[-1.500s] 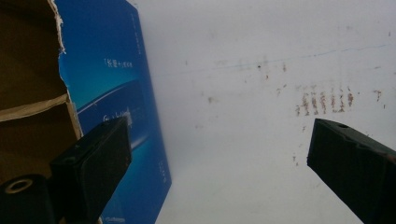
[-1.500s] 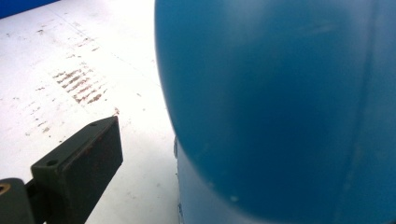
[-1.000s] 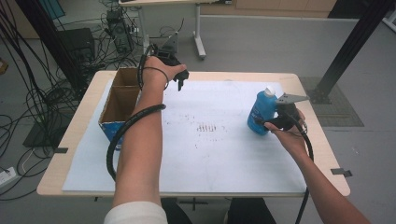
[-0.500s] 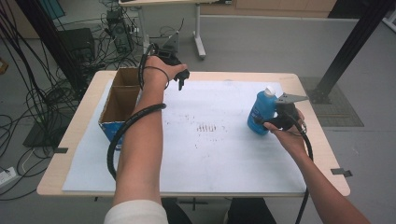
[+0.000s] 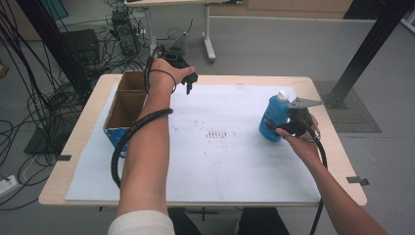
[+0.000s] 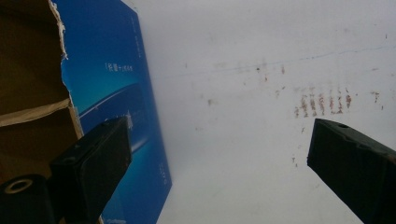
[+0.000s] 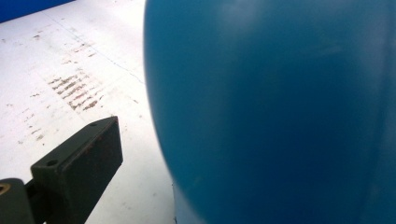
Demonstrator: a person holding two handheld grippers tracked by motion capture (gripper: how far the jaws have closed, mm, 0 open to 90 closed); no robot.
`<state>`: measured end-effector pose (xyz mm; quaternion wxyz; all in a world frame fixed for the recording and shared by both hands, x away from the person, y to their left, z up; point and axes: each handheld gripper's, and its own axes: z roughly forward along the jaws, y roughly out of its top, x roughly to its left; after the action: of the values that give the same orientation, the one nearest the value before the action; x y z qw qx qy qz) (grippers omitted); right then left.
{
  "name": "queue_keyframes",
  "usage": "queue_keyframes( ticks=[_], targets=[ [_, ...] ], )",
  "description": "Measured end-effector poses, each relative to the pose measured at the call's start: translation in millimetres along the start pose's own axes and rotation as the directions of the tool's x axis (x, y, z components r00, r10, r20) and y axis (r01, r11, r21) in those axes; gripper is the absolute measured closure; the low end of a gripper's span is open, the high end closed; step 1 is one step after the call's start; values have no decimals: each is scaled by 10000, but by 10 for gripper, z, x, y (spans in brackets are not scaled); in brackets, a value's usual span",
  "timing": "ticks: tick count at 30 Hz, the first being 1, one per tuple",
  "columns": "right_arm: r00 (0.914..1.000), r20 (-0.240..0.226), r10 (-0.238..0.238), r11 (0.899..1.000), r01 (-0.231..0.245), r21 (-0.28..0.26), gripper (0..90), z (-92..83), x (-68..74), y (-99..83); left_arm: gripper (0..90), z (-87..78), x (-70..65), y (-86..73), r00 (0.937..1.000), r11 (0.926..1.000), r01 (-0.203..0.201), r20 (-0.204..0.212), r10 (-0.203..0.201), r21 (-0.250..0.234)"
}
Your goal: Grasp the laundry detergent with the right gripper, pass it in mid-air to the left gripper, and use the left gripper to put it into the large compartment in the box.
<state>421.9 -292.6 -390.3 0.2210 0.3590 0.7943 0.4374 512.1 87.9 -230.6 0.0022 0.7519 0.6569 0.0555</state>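
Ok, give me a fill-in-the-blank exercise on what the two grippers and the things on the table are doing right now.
1. The right gripper is at the side of the blue plastic bottle with a white cap, which stands ____ on the white sheet.
2. The left gripper hovers with its jaws ____ and nothing between them.
3. The open brown cardboard box with a blue side sits near the table's ____ edge in the high view.
4. The rusty smudges mark the ____ sheet.

Missing words: upright; open; left; white

We are looking at a lab or test room. Cable bundles [image 5: 46, 105] are trailing over the grey floor [image 5: 274, 44]. Black rig posts [image 5: 369, 46] are flanking the surface [image 5: 88, 122].
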Motion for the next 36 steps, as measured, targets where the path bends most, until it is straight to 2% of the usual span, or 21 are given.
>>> queue_keyframes(
  ticks=[36],
  targets=[
    [10000,35,42,10000,-42,-15,32,29,-15,0,69,-33,-9,16,10000,10000,-31,-52,30,-22]
  ],
)
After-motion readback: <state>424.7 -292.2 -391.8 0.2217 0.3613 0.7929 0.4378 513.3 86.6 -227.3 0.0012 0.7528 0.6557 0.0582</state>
